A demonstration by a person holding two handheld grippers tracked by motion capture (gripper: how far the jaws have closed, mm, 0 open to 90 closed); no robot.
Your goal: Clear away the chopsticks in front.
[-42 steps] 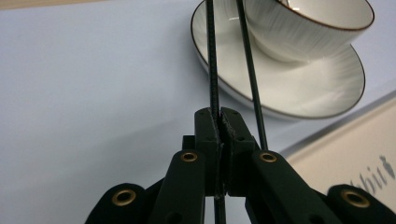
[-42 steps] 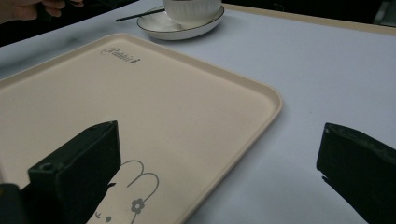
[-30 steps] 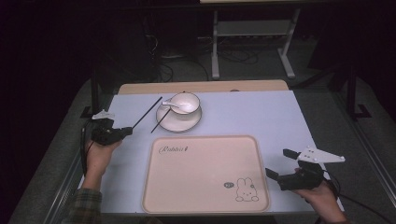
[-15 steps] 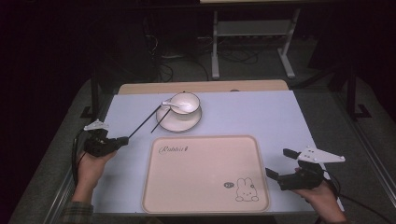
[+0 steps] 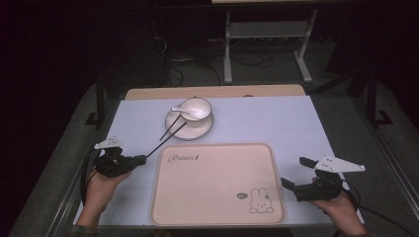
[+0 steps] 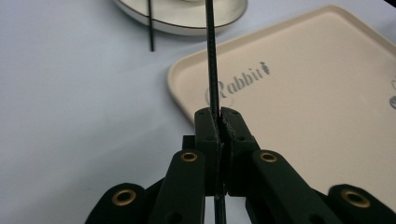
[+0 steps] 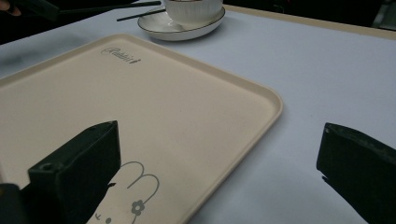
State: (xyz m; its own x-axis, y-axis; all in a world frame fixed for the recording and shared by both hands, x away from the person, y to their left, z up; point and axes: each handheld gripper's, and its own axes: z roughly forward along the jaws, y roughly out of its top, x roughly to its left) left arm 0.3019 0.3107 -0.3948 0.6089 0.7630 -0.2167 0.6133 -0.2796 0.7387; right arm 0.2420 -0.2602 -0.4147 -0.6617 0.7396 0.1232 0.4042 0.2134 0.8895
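High view: left gripper (image 5: 140, 159) clamped on one black chopstick (image 5: 159, 144) drawn off the saucer (image 5: 189, 131) toward the beige rabbit tray (image 5: 217, 185), likely next to be laid there; right gripper (image 5: 296, 176) wide open beside it.

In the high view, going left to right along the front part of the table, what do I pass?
Left hand-held gripper, shut on a black chopstick → beige tray → rabbit drawing near the tray's right corner → right hand-held gripper, jaws open.
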